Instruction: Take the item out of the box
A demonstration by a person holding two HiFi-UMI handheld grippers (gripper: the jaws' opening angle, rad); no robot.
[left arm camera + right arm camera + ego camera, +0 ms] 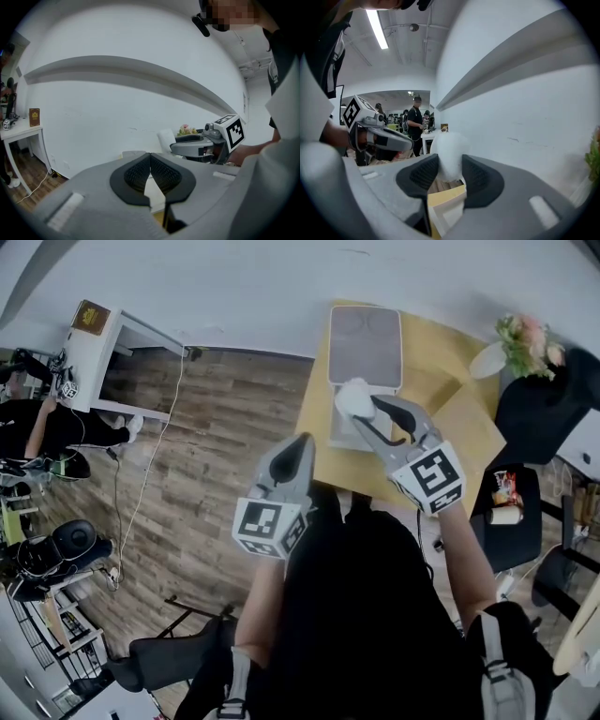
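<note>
My right gripper [360, 414] is shut on a soft white item [352, 397] and holds it lifted over the open white box [365, 343] on the yellow table [441, 362]. In the right gripper view the white item [449, 154] is pinched between both pads, above the box's edge [447, 213]. My left gripper [302, 442] hangs at the table's left edge, shut with nothing in it; its pads meet at the tips [150, 157]. From the left gripper view the right gripper [197, 146] and the white item [166, 139] show to the right.
A flower bunch [528, 341] stands at the table's far right corner. A black stool [511, 521] with snack packs is at the right. A white desk [94, 348] and seated people are far left, across the wooden floor [216, 456].
</note>
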